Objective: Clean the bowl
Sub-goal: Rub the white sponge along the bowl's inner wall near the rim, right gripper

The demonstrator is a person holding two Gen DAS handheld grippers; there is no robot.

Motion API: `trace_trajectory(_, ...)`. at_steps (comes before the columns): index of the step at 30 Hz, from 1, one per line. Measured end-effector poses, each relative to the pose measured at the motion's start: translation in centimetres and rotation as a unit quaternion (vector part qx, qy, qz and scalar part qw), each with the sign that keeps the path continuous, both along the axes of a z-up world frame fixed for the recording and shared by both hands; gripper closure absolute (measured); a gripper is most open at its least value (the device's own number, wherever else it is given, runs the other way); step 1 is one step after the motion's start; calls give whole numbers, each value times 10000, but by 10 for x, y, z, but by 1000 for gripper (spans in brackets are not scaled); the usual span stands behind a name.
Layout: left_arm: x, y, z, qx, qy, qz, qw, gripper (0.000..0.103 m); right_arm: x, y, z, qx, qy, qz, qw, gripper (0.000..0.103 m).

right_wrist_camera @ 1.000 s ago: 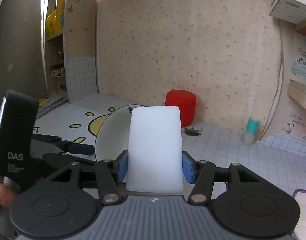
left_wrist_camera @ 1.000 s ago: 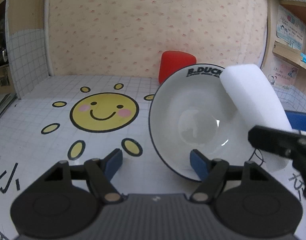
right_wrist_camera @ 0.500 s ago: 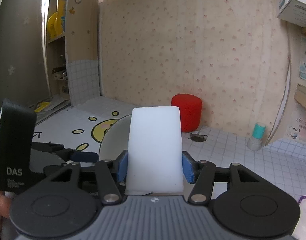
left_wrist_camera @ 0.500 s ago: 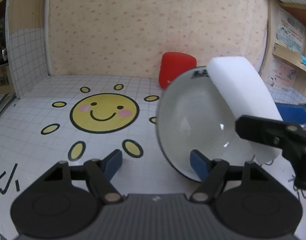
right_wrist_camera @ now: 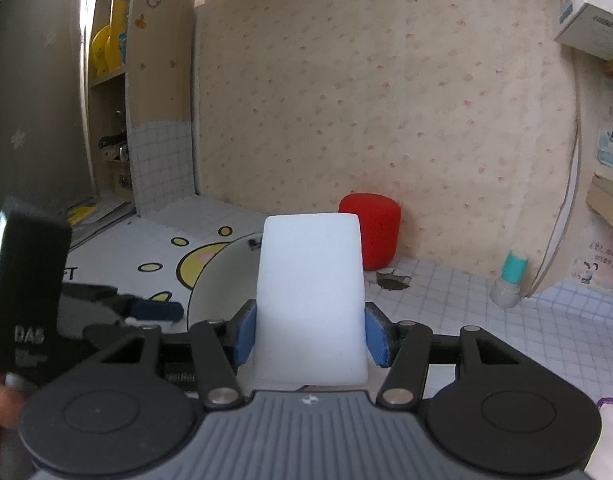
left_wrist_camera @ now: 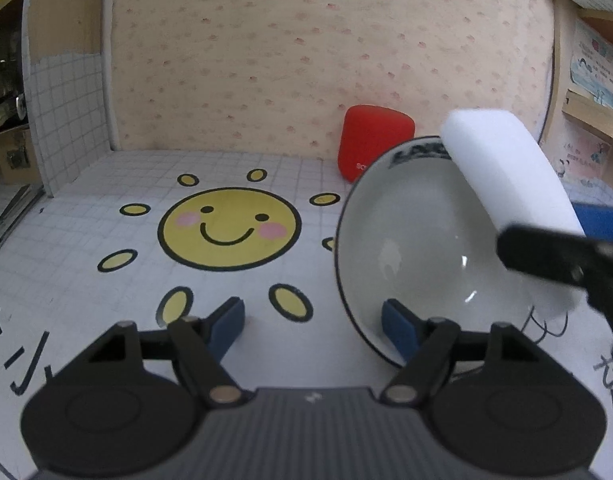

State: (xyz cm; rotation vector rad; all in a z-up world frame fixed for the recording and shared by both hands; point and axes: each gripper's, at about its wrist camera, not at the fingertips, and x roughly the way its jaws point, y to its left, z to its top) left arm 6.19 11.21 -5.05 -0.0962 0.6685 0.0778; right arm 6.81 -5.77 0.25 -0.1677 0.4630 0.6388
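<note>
A white bowl [left_wrist_camera: 418, 248] with a dark rim and black lettering stands tipped on its edge, its inside facing me. My left gripper [left_wrist_camera: 312, 324] is open. Its right pad [left_wrist_camera: 398, 328] lies against the bowl's near rim, and its left pad is clear of the bowl. My right gripper [right_wrist_camera: 311, 334] is shut on a white sponge block [right_wrist_camera: 310, 300]. In the left wrist view the sponge [left_wrist_camera: 506, 184] leans over the bowl's upper right rim, above one black finger [left_wrist_camera: 546, 256] of the right gripper. In the right wrist view the bowl [right_wrist_camera: 226, 276] shows behind the sponge.
A red cup [left_wrist_camera: 374, 140] stands by the back wall behind the bowl. A grid-patterned mat with a yellow smiling sun [left_wrist_camera: 226, 228] covers the table. A teal-capped bottle [right_wrist_camera: 510, 276] stands at the back right. Shelves line both sides.
The bowl has shifted to the right and turned more edge-on. The sponge has slid up and left over its upper rim. My left gripper has stayed where it was.
</note>
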Motion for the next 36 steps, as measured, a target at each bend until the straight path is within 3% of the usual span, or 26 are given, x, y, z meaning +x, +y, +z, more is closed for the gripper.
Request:
trace_trajectory(10,-3,1,2,-39,-20,-1,10000,30,-15,-8,-12,-105,73,47,9999,49)
trace_trajectory(16,-2,4,3,-68,7,22,10000,30,-3,1,4,46,-39,28,10000,49)
trace_trajectory(36,6,20,5,-185,20,155,9997,28,-4,7,-13,-76,112,94,9999,49)
